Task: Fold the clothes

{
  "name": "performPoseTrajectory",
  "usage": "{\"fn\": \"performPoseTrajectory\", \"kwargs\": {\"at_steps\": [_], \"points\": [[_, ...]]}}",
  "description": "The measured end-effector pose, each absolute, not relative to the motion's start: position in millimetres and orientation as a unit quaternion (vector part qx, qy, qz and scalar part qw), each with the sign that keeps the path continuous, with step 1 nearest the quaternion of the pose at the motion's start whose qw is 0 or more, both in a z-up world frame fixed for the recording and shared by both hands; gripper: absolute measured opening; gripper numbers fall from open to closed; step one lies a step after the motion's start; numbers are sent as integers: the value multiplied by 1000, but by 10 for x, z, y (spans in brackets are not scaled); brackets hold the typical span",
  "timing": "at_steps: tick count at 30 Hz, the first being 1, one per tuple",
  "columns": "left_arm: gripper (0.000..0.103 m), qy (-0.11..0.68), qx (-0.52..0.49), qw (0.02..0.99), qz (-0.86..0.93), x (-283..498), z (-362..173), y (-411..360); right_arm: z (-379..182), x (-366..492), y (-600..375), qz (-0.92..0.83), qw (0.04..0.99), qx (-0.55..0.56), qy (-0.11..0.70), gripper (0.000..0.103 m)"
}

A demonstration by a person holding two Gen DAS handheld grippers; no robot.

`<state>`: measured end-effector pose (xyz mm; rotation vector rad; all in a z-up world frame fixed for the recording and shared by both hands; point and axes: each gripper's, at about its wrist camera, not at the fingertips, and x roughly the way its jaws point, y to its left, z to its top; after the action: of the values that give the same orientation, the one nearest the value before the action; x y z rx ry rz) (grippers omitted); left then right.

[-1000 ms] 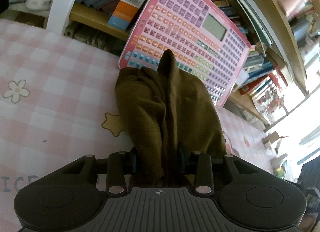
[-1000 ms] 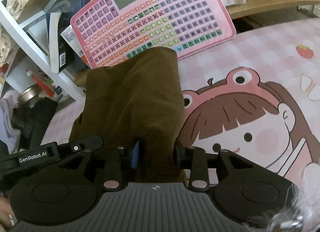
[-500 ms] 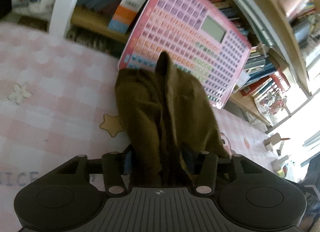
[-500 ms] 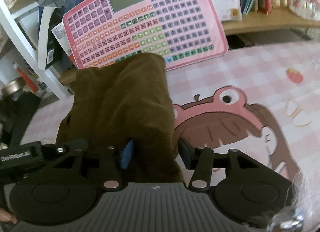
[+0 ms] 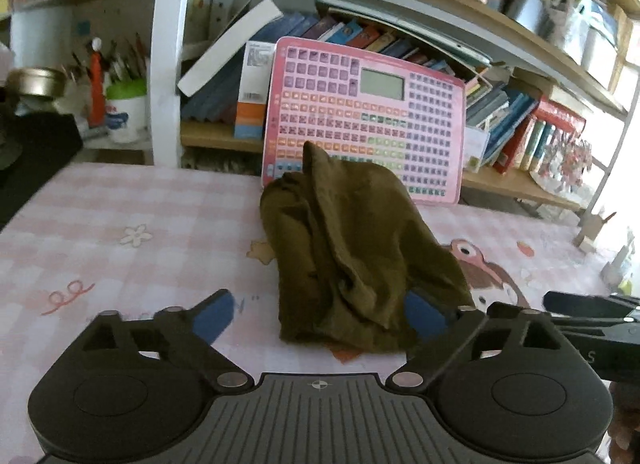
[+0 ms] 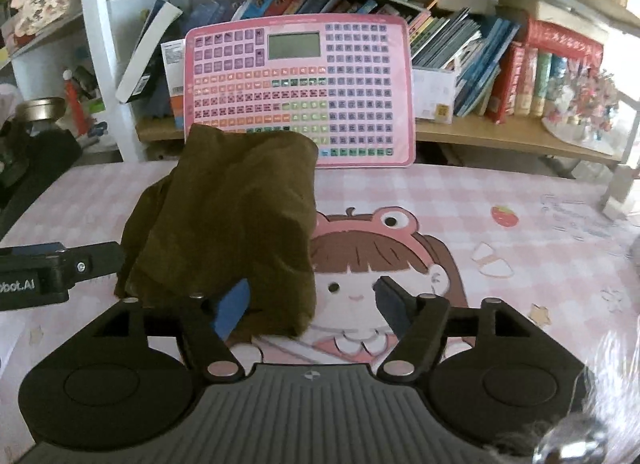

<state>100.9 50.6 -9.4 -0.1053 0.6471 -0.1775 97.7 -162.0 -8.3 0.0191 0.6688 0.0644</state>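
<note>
The folded brown garment lies lengthwise on the tabletop, pointing toward the pink keyboard toy. Both the left hand-held gripper and the right hand-held gripper are opening, released.

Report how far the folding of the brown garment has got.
Done: the garment lies bunched in a rough fold on the pink mat. In hand: nothing; the left gripper and right gripper are opening, pads off the cloth. Left: flatten and square the lumpy bundle.
</note>
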Motion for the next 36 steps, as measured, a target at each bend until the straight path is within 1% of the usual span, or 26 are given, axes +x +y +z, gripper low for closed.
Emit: {"fn": "performPoseTrajectory", "kwargs": {"at_steps": [1,4,6,12,18,25,28,36], "points": [[100,316,-46,944,-83,949,-92,480,-99,931,-1626,28,943,8,331,78],[101,320,-30,944,-69,773,-91,399,-155,798,-1645,17,938,5,345,82],[101,327,-29,943,-62,660,-113,362,-196,692,-1674,9,934,12,356,88],[101,345,-32,937,-46,414,-184,252,-240,409,-1722,7,931,25,364,97],[101,343,-31,938,-36,376,-137,202,-200,315,-1754,3,935,21,353,99],[101,349,-11,937,-12,353,-150,164,-196,302,-1791,6,936,23,352,99],[103,349,0,937,-5,344,-155,149,-197,302,-1795,7,935,22,353,99],[103,345,2,939,-4,346,-131,164,-212,312,-1769,13,935,20,355,99]]}}
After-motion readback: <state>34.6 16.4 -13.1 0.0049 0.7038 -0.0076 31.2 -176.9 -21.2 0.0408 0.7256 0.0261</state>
